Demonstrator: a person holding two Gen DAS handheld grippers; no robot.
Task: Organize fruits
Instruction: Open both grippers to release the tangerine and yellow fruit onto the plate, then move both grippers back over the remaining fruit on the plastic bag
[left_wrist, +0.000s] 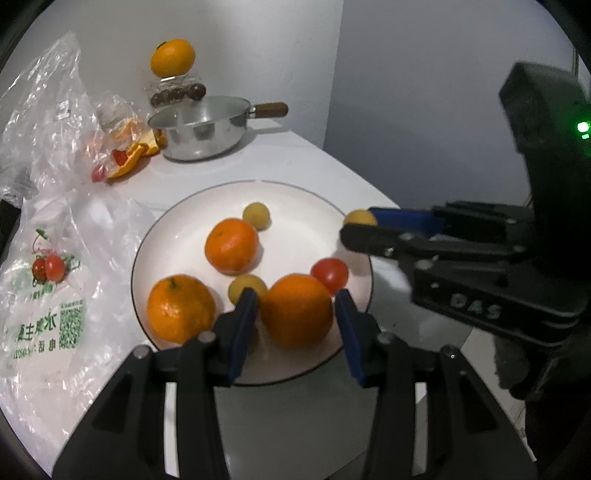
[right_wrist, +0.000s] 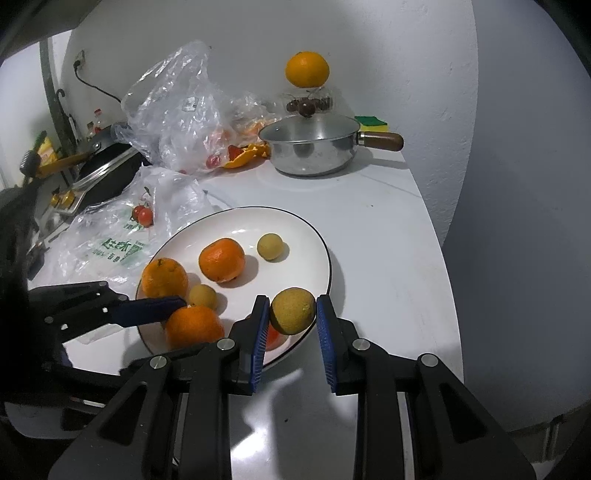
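Claws over the plate (left_wrist: 258, 192): right claw (right_wrist: 291, 314) clamped on a yellow fruit (right_wrist: 292, 311), left claw (left_wrist: 297, 314) loosely astride an orange (left_wrist: 295, 310).

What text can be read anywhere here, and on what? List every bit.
"DAS": raised letters on the right gripper body.
Green print and a QR code on the plastic bag: appears mirrored, too blurred to read.
Small white label on the crumpled clear bag: too small to read.

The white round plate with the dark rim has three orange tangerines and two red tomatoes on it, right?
Not quite. The white round plate with the dark rim holds three orange tangerines but only one red tomato, as the left wrist view shows.
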